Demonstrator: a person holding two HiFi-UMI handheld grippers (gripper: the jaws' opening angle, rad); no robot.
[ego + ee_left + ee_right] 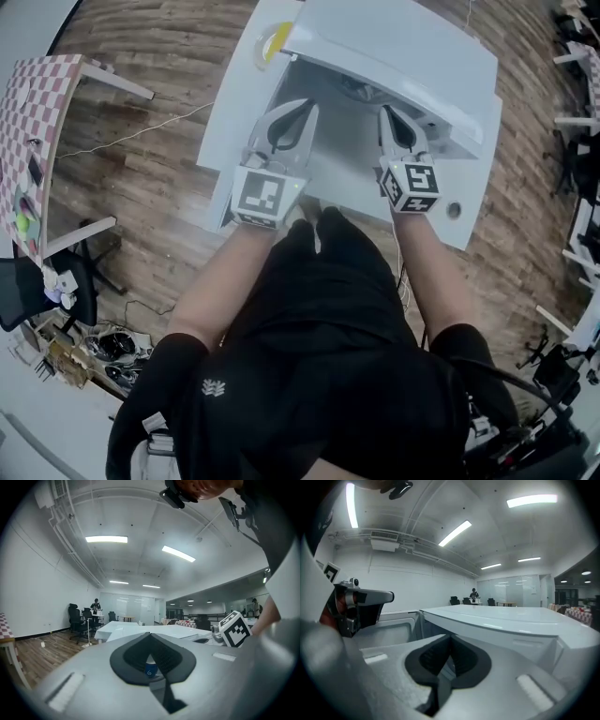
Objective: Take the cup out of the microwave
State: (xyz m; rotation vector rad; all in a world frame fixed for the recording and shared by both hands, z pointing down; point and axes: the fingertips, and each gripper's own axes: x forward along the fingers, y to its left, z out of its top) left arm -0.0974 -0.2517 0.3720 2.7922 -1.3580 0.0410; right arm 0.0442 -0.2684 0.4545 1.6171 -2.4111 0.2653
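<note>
A white microwave (403, 52) stands on a white table (220, 141); its door (386, 632) hangs open to the left of the cavity. A small blue cup (150, 670) shows through the gap behind my left gripper's fingers. I cannot make it out in the head view. My left gripper (305, 106) (150, 635) is level in front of the opening, its tips together and nothing held. My right gripper (384, 111) (450, 638) hovers beside it at the microwave's front, also shut and empty. The two grippers are side by side, a small gap apart.
A yellow object (275, 39) lies by the microwave's far left corner. A checkered table (37, 112) stands at the left on the wooden floor (141, 187), with cables and office chairs (19, 291) nearby. People stand far off in the room (95, 605).
</note>
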